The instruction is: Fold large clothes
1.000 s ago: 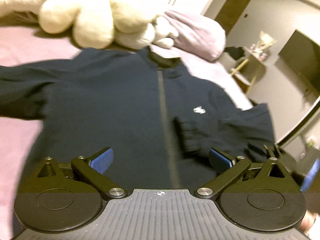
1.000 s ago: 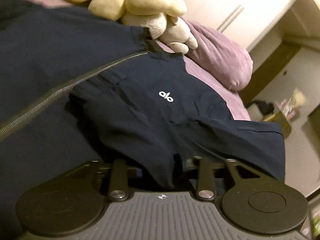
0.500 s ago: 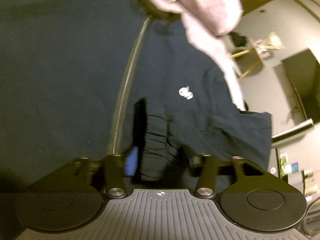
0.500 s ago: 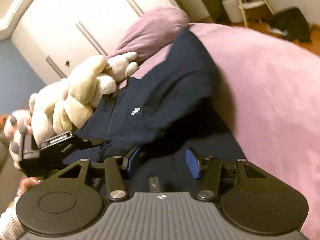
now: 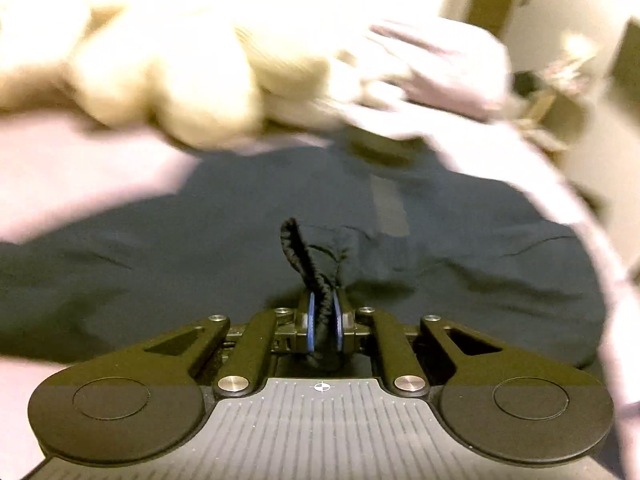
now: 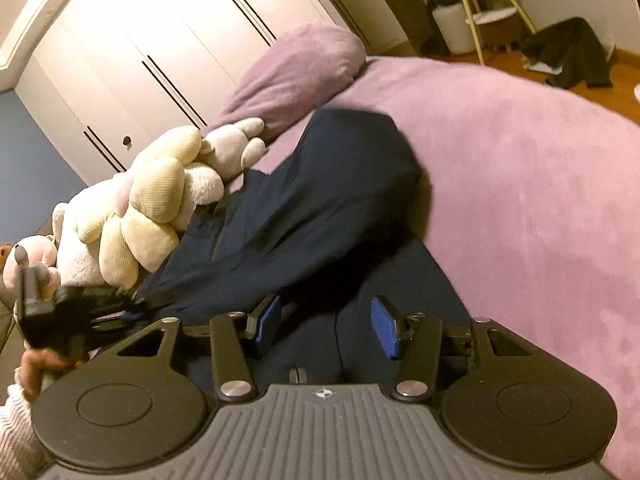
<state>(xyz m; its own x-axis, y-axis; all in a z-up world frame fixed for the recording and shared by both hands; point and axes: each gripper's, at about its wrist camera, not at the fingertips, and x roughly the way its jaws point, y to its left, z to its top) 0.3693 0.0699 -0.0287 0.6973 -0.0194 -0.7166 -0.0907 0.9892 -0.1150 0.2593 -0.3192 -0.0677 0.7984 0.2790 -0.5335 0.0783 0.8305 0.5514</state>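
A navy zip jacket (image 5: 160, 248) lies spread on the pink bed cover (image 5: 80, 176). My left gripper (image 5: 323, 304) is shut on the jacket's black ribbed sleeve cuff (image 5: 304, 256), which stands up out of the blue pads. The right wrist view shows the jacket (image 6: 320, 208) with one sleeve folded over its front. My right gripper (image 6: 326, 324) hovers over the lower front, jaws apart, and the fabric lies below the pads without being pinched. At the left edge of that view, a hand in a knitted sleeve holds the left gripper (image 6: 132, 302).
Cream plush toys (image 6: 148, 208) and a purple pillow (image 6: 296, 76) lie just beyond the jacket's collar. The bed cover (image 6: 520, 200) stretches to the right. White wardrobe doors (image 6: 160, 40) stand behind. On the floor are a dark garment (image 6: 572, 56) and a small stand (image 6: 492, 12).
My left jaws went from wide open to shut on the sleeve cuff. The right gripper let go of the fabric, rolled and swung out to the jacket's side, then stayed still.
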